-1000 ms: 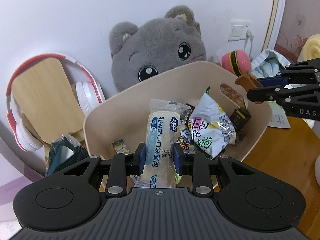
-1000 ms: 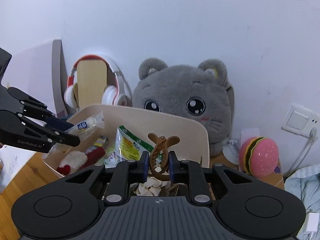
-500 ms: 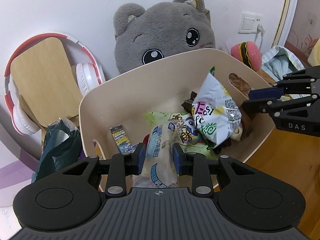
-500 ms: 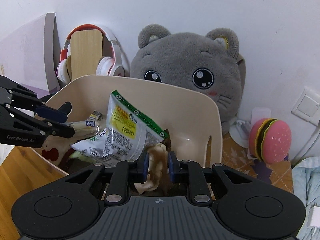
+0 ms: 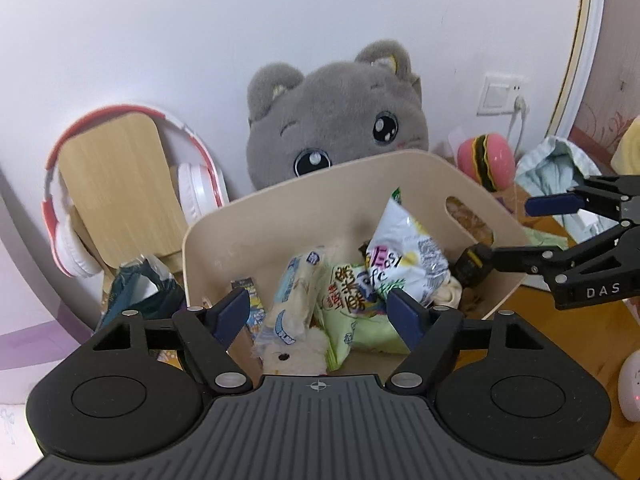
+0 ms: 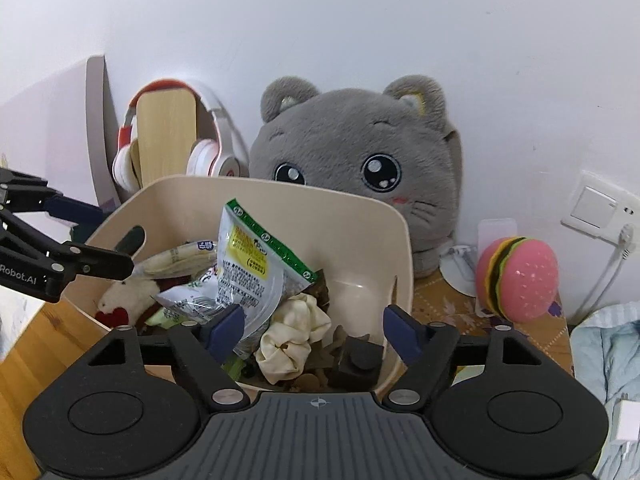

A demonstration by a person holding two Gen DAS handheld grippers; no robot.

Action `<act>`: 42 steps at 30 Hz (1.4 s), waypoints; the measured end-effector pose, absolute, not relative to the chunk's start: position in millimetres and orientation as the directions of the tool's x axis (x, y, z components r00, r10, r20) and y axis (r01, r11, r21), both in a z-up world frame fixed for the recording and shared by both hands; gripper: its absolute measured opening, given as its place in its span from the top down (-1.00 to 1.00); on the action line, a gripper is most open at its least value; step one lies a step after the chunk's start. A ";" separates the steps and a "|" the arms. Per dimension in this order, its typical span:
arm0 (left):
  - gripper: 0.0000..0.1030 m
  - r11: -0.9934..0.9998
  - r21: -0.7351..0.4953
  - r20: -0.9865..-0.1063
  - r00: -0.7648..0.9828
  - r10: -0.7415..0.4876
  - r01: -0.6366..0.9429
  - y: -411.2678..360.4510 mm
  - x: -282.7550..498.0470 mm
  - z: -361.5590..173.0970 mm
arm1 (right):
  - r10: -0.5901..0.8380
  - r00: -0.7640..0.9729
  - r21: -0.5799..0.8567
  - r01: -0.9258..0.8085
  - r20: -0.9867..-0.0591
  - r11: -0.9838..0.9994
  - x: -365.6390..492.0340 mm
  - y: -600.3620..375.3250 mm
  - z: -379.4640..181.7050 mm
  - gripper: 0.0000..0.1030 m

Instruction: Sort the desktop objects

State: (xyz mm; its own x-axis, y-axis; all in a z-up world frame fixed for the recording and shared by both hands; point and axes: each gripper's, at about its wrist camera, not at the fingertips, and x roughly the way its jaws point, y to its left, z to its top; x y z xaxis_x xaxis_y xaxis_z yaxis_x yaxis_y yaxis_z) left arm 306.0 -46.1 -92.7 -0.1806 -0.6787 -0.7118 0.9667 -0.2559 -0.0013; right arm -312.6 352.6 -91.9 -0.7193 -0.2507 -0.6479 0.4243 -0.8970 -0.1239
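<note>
Over the near rim of the beige bin, the left gripper is hovering with its fingers spread wide and gripping nothing. Beneath it, the bread packet is lying inside the bin among snack bags. At the bin's right end, the right gripper is likewise hanging spread and empty above a cream scrunchie.

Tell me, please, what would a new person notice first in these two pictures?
Probably the big grey cat plush against the wall, peeking over the cream bin. Next, the bin's jumble of snack packets, with a green-edged bag sticking up. Both the left gripper and right gripper hang open over it.
</note>
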 end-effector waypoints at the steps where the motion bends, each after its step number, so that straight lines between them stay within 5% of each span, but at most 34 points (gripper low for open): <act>1: -0.49 -0.252 0.000 -0.707 -0.178 -0.684 0.968 -43.4 304.4 -89.7 | -0.251 -0.720 -0.118 0.420 -0.647 -0.900 -310.7 354.8 -89.4 -0.63; 4: -0.50 -0.249 -0.003 -0.709 -0.178 -0.683 0.968 -35.2 301.4 -81.4 | -0.255 -0.718 -0.095 0.408 -0.648 -0.908 -303.1 361.4 -82.6 -0.81; 15: -0.50 -0.214 -0.049 -0.698 -0.187 -0.692 0.976 12.3 298.0 -44.6 | -0.263 -0.729 -0.074 0.394 -0.632 -0.916 -258.7 376.8 -51.4 -0.97; 42: -0.50 -0.197 -0.029 -0.681 -0.163 -0.714 0.980 169.5 313.3 36.5 | -0.304 -0.750 -0.091 0.435 -0.588 -0.896 -99.4 376.2 17.6 -1.00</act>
State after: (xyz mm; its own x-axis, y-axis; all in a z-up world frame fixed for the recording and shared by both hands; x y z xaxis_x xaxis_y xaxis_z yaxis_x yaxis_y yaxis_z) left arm 313.3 169.5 36.5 -0.1635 -0.7141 -0.6807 0.9800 -0.1967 -0.0290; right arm -99.4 376.2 17.6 -0.7498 -0.3044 -0.5875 0.4348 -0.8960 -0.0906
